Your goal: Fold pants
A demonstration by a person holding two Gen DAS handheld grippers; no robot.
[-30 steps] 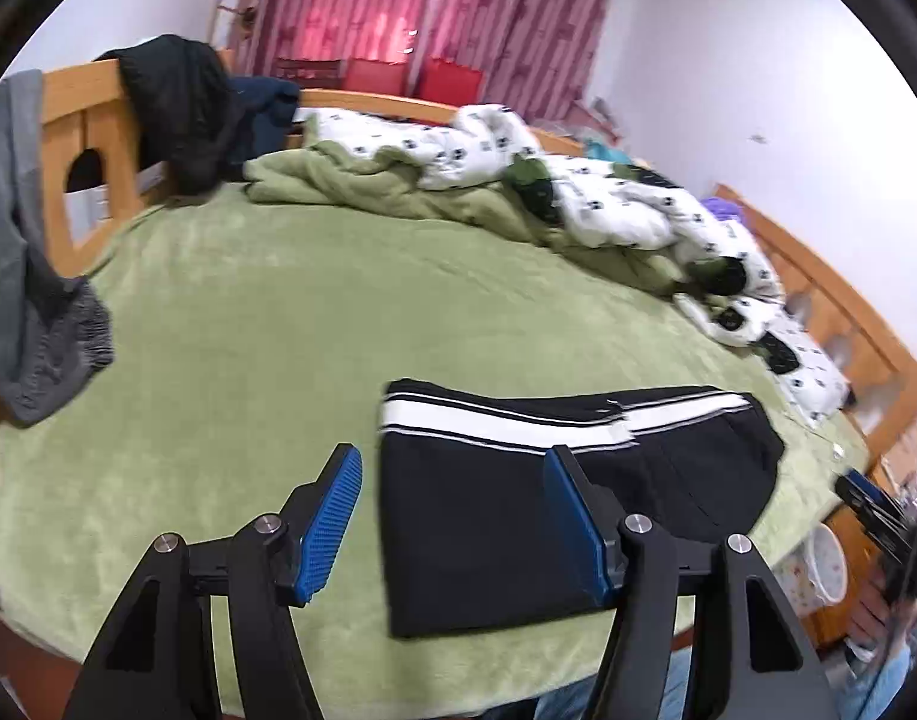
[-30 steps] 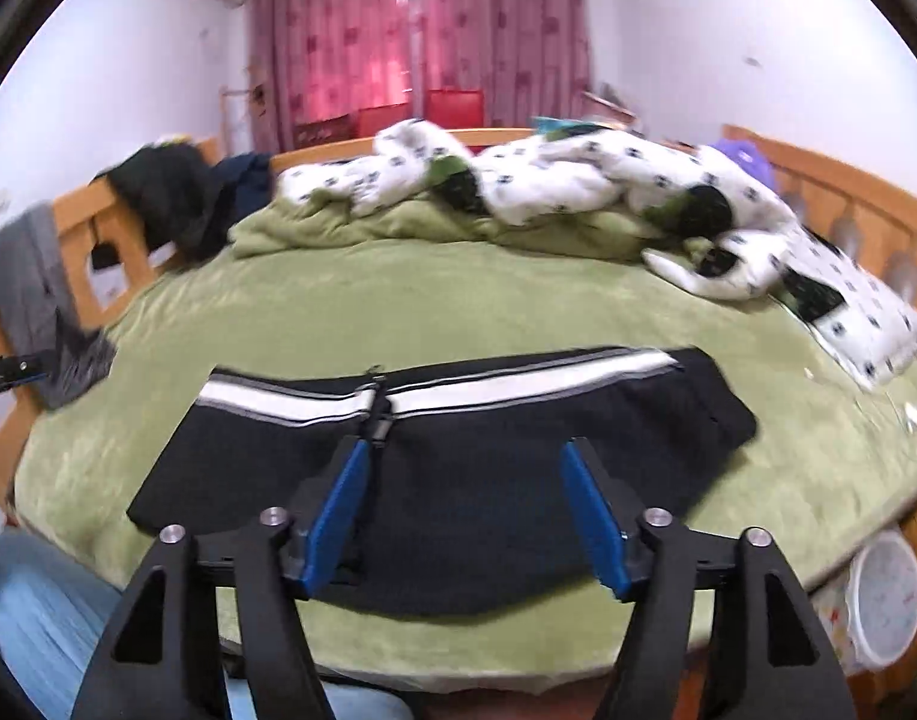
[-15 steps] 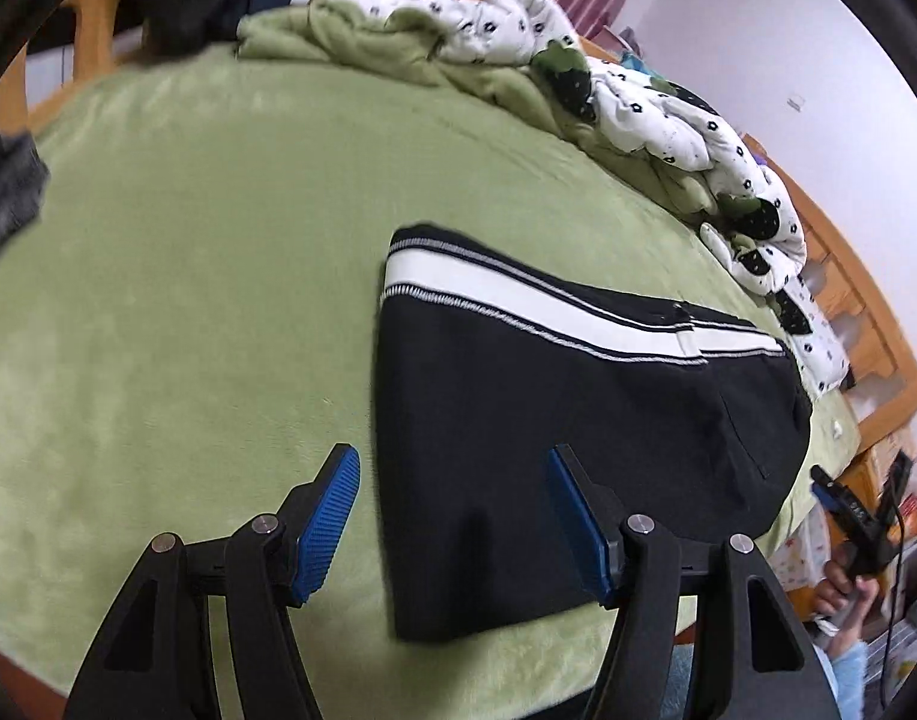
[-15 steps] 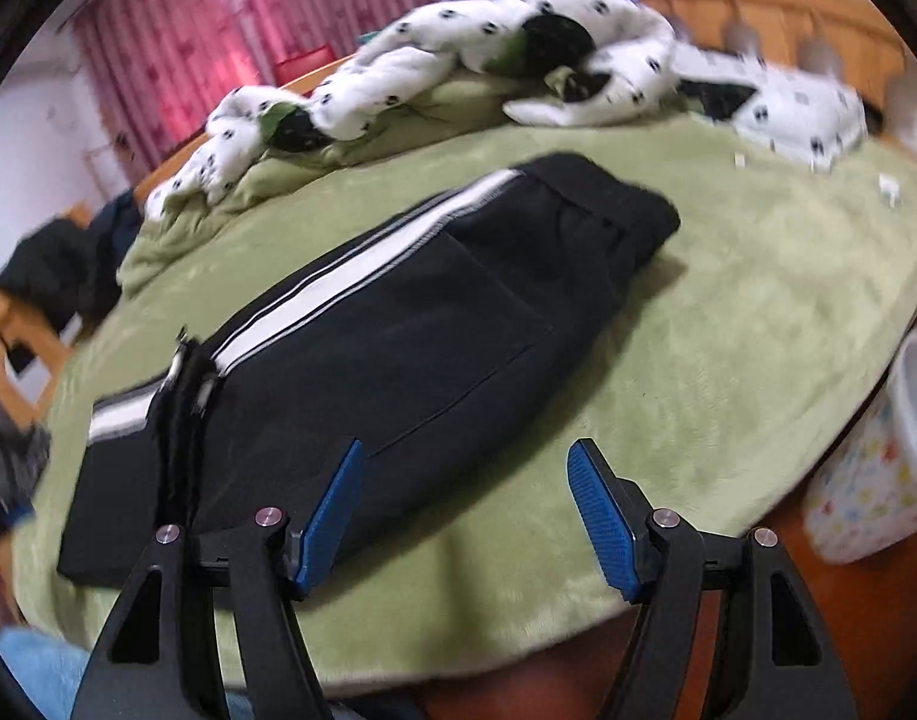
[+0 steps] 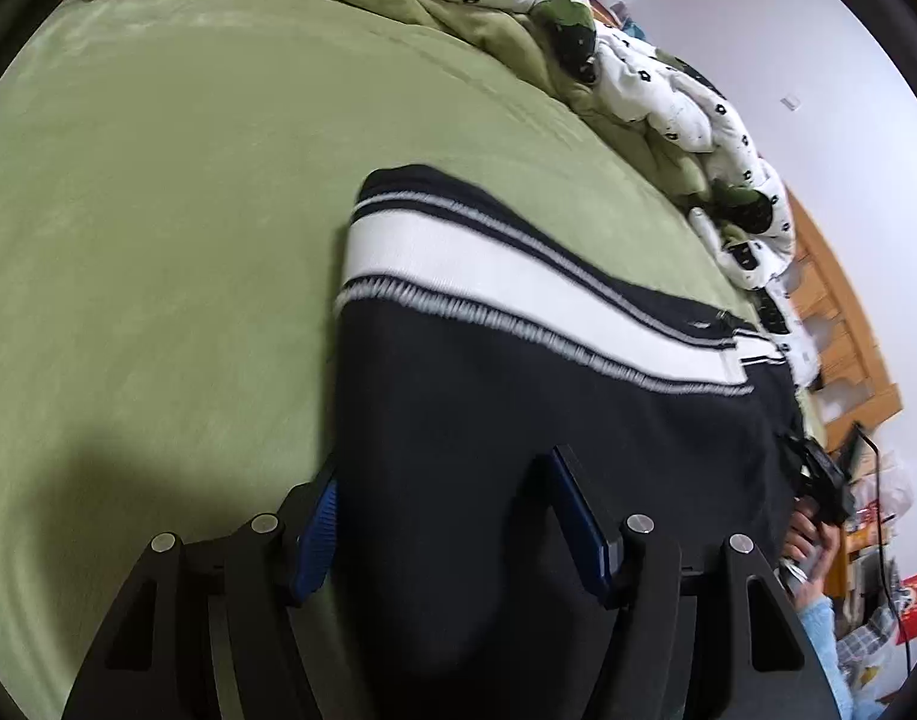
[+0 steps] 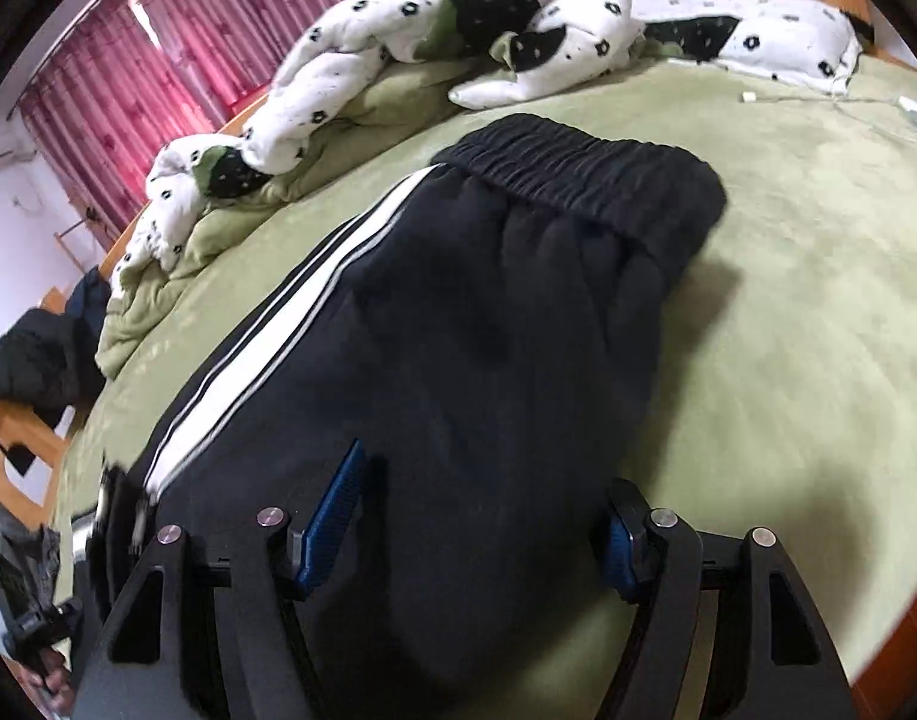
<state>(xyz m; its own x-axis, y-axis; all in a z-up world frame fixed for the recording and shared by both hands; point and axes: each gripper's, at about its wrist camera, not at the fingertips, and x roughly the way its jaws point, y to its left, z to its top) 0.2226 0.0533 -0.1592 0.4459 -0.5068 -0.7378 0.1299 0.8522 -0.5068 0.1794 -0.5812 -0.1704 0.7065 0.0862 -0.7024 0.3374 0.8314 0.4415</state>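
Both grippers, left gripper (image 5: pixel 443 519) and right gripper (image 6: pixel 488 516), are hovering with jaws spread over the pants (image 6: pixel 458 330), which are lying half-folded on the bed (image 5: pixel 158 210), lining up for another fold.

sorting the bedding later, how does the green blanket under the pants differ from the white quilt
The green blanket is plain and spread flat; the white quilt has a black flower print and lies bunched in a heap. The blanket lies under the pants; the quilt lies apart from them, along the far side. Both look soft.
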